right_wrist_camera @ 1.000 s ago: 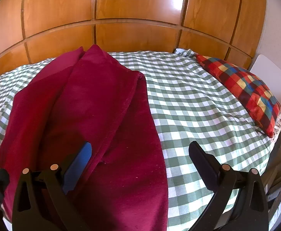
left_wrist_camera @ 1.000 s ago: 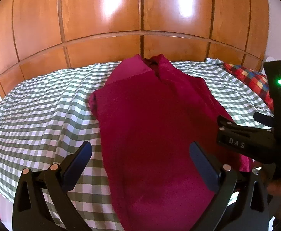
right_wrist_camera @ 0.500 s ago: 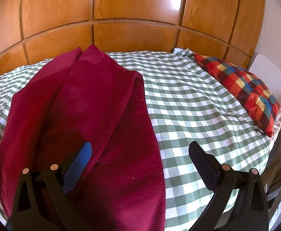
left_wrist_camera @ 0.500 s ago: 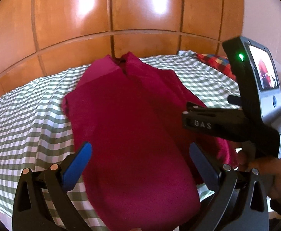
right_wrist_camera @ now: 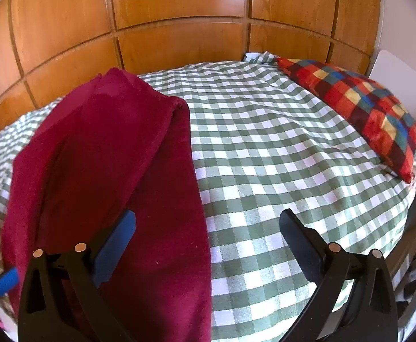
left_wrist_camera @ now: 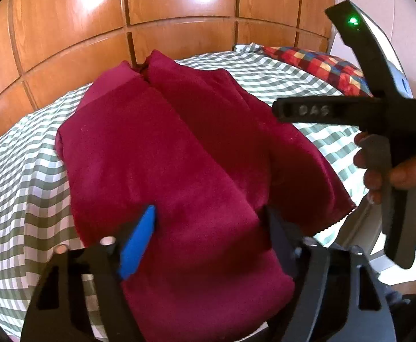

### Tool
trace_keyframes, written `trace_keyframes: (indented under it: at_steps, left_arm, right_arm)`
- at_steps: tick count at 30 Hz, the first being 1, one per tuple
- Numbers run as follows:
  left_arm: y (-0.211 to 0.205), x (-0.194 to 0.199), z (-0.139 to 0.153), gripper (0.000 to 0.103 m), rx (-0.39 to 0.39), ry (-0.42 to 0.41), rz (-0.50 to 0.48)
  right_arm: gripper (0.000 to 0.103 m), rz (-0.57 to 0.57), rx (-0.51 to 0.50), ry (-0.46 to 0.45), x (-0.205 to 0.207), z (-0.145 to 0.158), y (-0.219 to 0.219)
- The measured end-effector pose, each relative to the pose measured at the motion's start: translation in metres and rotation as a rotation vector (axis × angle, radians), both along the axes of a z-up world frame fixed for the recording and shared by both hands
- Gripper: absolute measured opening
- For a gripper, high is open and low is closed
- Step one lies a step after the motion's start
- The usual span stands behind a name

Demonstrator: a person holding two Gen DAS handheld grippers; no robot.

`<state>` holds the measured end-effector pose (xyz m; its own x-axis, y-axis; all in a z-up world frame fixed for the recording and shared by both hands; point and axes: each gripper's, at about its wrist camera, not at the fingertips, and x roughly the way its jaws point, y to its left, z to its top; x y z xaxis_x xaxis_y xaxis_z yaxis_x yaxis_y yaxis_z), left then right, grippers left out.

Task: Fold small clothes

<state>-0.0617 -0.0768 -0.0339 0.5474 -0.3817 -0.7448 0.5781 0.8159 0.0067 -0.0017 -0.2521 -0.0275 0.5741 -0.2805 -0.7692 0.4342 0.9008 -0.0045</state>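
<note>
Now that the jaws of the left hand-held gripper [left_wrist_camera: 208, 222] are closing, where a second ago they stood at their widest, the near hem of the maroon garment [left_wrist_camera: 179, 156] sits between its fingers; pads not clearly pressing yet, so no grip confirmed. It has also dipped lower and closer over the cloth. Likely meaning: start of a hem pinch for the next fold, bottom toward collar. Right hand-held gripper [right_wrist_camera: 208, 228] stays wide, nothing held, straddling the garment's right edge and the green checked bed [right_wrist_camera: 279, 156]; it has slid sideways. Garment lies flat on the bed, sides already folded inward, collar at the far end by the wooden wardrobe [left_wrist_camera: 179, 14]. Plaid pillow [right_wrist_camera: 364, 108] far right, untouched.
</note>
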Motion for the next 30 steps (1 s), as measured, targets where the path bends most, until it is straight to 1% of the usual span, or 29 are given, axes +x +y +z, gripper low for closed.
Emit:
trace_keyframes:
  at_steps: [1,2,3,4,5,6,7,9,11,13,14,16,18,19,21,22,23,25,27,30]
  left_arm:
    - [0.002,0.001,0.0,0.053,0.0,-0.004,0.005]
    - [0.009,0.003,0.002,0.042,-0.021,0.004,0.013]
    - [0.017,0.005,0.005,0.032,-0.056,0.023,0.018]
    - [0.024,0.008,0.007,0.027,-0.092,0.045,0.023]
    - [0.035,0.012,0.011,0.019,-0.149,0.079,0.029]
    - [0.043,0.014,0.015,0.018,-0.188,0.096,0.04]
    - [0.052,0.016,0.018,0.018,-0.219,0.105,0.051]
    - [0.069,0.019,0.026,0.013,-0.286,0.13,0.041]
    - [0.078,0.016,0.033,0.013,-0.299,0.107,0.045]
    - [0.082,0.014,0.035,0.01,-0.29,0.1,0.036]
    - [0.083,0.013,0.034,0.01,-0.277,0.093,0.042]
    - [0.09,0.016,0.032,0.009,-0.255,0.084,0.08]
    - [0.105,0.025,0.034,0.009,-0.275,0.083,0.141]
    - [0.117,0.03,0.038,0.009,-0.281,0.07,0.183]
    - [0.139,0.041,0.048,0.009,-0.301,0.047,0.243]
    - [0.157,0.048,0.056,0.009,-0.305,0.015,0.295]
    - [0.166,0.054,0.061,0.009,-0.299,-0.005,0.325]
    - [0.198,0.073,0.076,0.009,-0.252,-0.08,0.428]
    - [0.224,0.093,0.085,0.008,-0.221,-0.12,0.504]
    - [0.258,0.127,0.096,0.008,-0.159,-0.171,0.612]
  right_arm:
    - [0.095,0.011,0.026,-0.009,0.0,0.001,-0.001]
    - [0.092,0.024,0.058,-0.016,0.0,0.002,-0.003]
    - [0.086,0.039,0.102,-0.024,0.001,0.001,-0.004]
    - [0.077,0.061,0.169,-0.029,0.003,0.0,-0.006]
    - [0.071,0.078,0.222,-0.028,0.005,-0.001,-0.006]
    - [0.069,0.098,0.282,-0.028,0.008,-0.004,-0.006]
    - [0.066,0.132,0.369,-0.02,0.012,-0.008,-0.005]
    - [0.066,0.193,0.511,-0.015,0.019,-0.015,0.0]
    - [0.066,0.248,0.651,-0.027,0.026,-0.02,0.009]
    - [0.066,0.27,0.749,-0.037,0.03,-0.023,0.015]
    - [0.066,0.276,0.779,-0.035,0.033,-0.024,0.018]
    - [0.066,0.283,0.74,-0.02,0.038,-0.024,0.027]
    - [0.066,0.291,0.728,-0.011,0.042,-0.023,0.031]
    - [0.066,0.3,0.71,-0.005,0.044,-0.022,0.034]
    - [0.066,0.317,0.662,0.011,0.048,-0.018,0.039]
    - [0.066,0.324,0.63,0.011,0.048,-0.013,0.041]
    - [0.066,0.326,0.573,0.001,0.047,-0.006,0.043]
    - [0.066,0.343,0.539,-0.002,0.049,0.0,0.04]
    - [0.066,0.381,0.557,0.007,0.045,0.001,0.038]
    - [0.066,0.438,0.519,0.035,0.045,0.0,0.051]
